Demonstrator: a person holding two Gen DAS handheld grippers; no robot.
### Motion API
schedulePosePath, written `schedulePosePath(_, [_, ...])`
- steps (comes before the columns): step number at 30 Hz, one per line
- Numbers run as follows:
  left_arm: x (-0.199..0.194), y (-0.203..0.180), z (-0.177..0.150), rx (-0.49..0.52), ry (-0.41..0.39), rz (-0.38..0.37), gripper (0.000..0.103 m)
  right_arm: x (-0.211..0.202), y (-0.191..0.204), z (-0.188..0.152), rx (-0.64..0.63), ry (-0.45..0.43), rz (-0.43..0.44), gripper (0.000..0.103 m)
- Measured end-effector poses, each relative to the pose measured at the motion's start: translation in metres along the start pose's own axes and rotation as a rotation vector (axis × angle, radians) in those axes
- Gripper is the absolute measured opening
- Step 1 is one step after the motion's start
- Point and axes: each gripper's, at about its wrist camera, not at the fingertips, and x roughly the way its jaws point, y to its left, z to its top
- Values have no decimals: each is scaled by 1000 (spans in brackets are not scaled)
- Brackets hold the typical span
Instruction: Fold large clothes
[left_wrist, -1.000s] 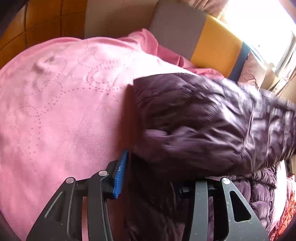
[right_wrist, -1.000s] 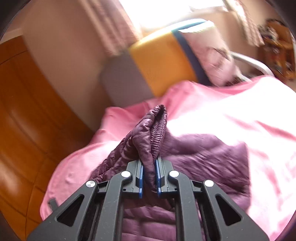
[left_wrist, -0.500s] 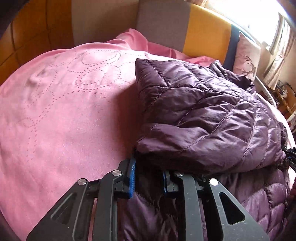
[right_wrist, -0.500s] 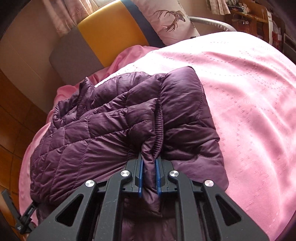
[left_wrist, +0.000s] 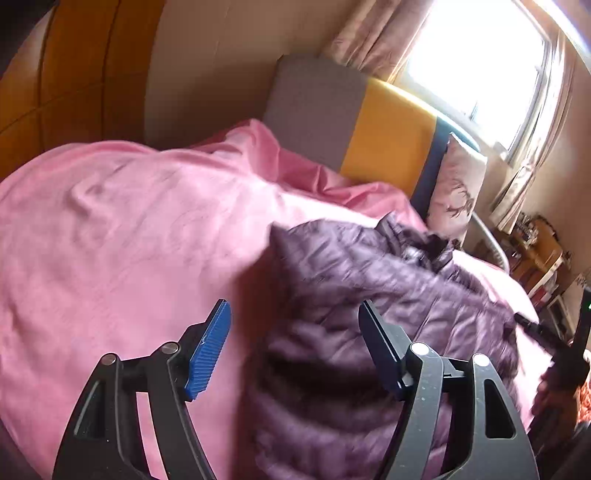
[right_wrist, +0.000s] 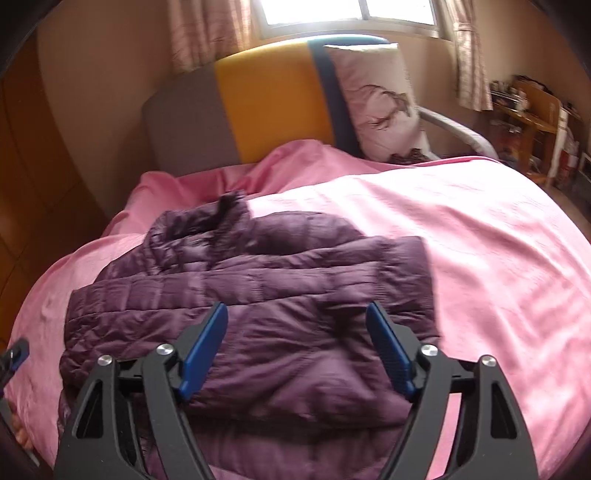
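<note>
A dark purple quilted puffer jacket (right_wrist: 258, 295) lies folded over on the pink bedspread (right_wrist: 498, 258). It also shows in the left wrist view (left_wrist: 369, 295), blurred. My left gripper (left_wrist: 293, 332) is open and empty above the jacket's left edge. My right gripper (right_wrist: 295, 332) is open and empty above the jacket's near part. The right gripper's tip (left_wrist: 535, 328) shows at the right edge of the left wrist view. The left gripper's tip (right_wrist: 14, 354) shows at the left edge of the right wrist view.
A grey, yellow and blue headboard (right_wrist: 266, 99) stands at the bed's far end with a deer-print pillow (right_wrist: 376, 103). A wooden wardrobe (left_wrist: 74, 74) is at the left. A wooden desk with clutter (right_wrist: 528, 110) stands at the right. A bright window (left_wrist: 480, 55) is behind.
Both grippers have opened and let go of the jacket, then lifted back. The folded jacket now lies flat on the bedspread.
</note>
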Motion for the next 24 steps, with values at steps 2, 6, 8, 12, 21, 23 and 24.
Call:
schedulePosePath(2, [17,-17,8,16,11,-22,70,16,10,-1,-20,27,-3,85])
schedulePosePath(6, [59,-43,16,35,64,-32,70,45,13,1,-24,64,-46,88])
schedulePosePath(8, [79,-50,19,47,89,-14,70,54,8,0,-19,75,-63,89])
schedulePosePath(12, [115,-44,16,44,141,28,70,70,4,-4,-45,91,-72,92])
schedulePosePath(21, [144,-28,-14,65,156,51,71,97,9,-19,-97,113,-107,93])
schedulePosePath(23, [146,-31,-14,81,156,66,71,98,9,-19,-101,115,-111,93])
schedulePosePath(24, [145,-32,-13,85,157,71,71,97,8,-19,-102,114,-112,93])
